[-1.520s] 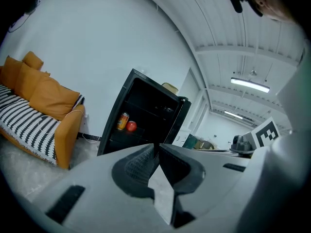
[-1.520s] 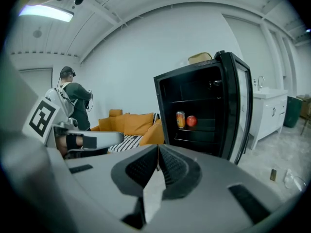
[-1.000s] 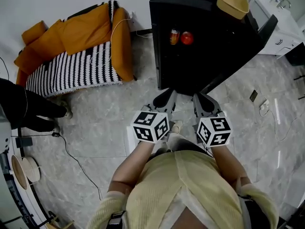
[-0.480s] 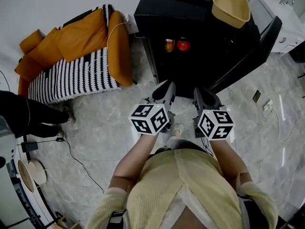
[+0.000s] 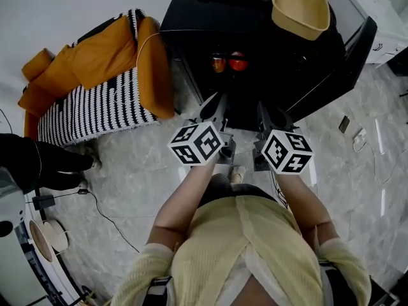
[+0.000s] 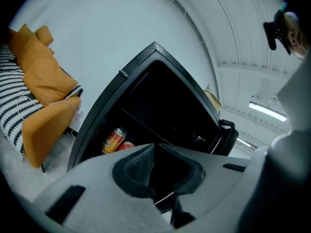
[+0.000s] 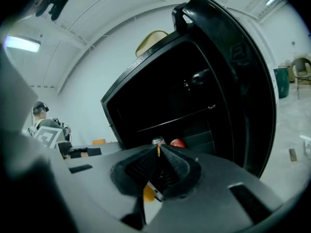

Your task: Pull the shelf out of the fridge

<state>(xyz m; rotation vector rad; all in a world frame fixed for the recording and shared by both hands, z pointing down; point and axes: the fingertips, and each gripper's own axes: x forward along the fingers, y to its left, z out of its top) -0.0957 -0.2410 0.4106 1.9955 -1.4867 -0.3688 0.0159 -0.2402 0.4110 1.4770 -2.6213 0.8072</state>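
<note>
You now hold the left gripper (image 6: 154,145) and right gripper (image 7: 158,148), both closed on nothing, nearer the open fridge (image 5: 287,56), with the shelf (image 7: 177,119) untouched.

Likely a home-style living room: an orange sofa (image 5: 105,50), a black fridge (image 5: 245,21) and a marble-tiled floor (image 5: 137,171).

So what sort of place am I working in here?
Probably a staged living room in a lab: an orange sofa with a striped throw, a small black fridge standing open, and a white sink counter nearby.
</note>
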